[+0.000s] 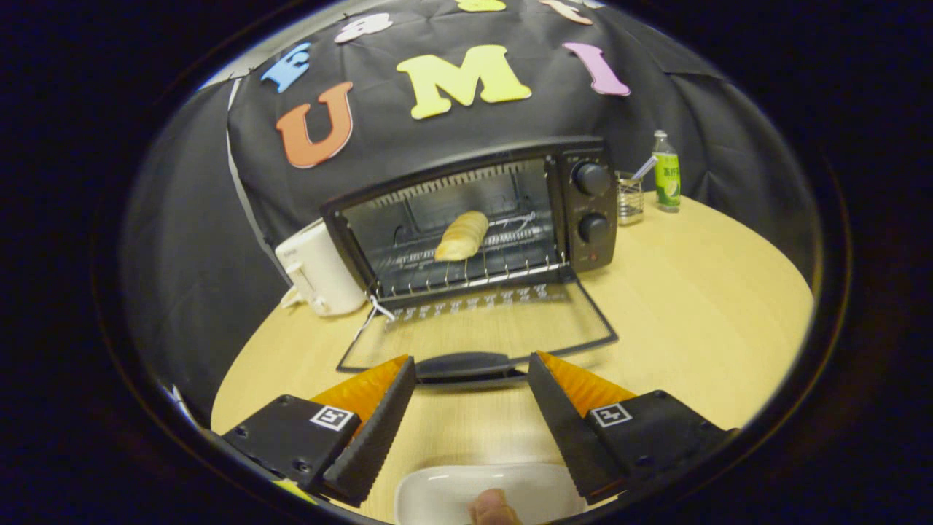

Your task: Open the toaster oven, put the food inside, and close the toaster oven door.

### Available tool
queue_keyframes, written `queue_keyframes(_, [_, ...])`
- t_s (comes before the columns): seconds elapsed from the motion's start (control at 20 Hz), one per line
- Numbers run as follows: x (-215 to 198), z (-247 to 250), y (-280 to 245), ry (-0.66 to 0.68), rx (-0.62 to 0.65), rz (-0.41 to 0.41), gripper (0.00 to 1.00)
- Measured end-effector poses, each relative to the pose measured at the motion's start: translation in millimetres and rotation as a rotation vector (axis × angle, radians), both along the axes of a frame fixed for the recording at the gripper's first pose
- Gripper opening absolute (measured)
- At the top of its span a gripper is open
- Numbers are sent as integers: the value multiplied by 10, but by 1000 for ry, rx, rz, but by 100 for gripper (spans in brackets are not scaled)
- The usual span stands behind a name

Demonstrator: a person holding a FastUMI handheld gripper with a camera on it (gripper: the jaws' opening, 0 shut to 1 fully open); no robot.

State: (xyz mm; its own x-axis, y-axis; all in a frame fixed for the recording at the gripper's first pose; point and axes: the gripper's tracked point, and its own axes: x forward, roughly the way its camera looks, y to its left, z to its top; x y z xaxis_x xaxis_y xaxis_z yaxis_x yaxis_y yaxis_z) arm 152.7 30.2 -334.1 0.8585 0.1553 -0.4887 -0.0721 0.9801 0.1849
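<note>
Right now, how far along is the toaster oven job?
Done: toaster oven is open, its door folded down flat, and the bread roll lies on the rack inside. In hand: nothing; the gripper is open, its fingers spread either side of the door handle. Left: lifting the door shut.

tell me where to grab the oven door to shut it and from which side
Take the door's dark handle bar, lying crosswise just ahead of the open tongs. The glass door lies folded down flat, hinged at the toaster oven, so come from the front, slip one finger under the bar, and lift.
</note>
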Motion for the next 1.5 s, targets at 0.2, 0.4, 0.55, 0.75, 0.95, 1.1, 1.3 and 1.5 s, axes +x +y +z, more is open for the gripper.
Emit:
queue_keyframes(0.2, [-53,-134,57,29,-67,-8,100])
queue_keyframes(0.4, [-81,-311,156,97,-76,-6,100])
queue_keyframes(0.55, [-40,-349,105,108,-122,-24,100])
queue_keyframes(0.75, [10,-371,99,118,-138,-44,100])
queue_keyframes(0.95, [1,-365,108,148,-134,-49,100])
queue_keyframes(1.1, [-3,-341,118,159,-118,-53,100])
queue_keyframes(1.3, [-19,-228,126,120,-105,-56,100])
queue_keyframes(1.5, [-19,-14,124,55,-56,-81,100])
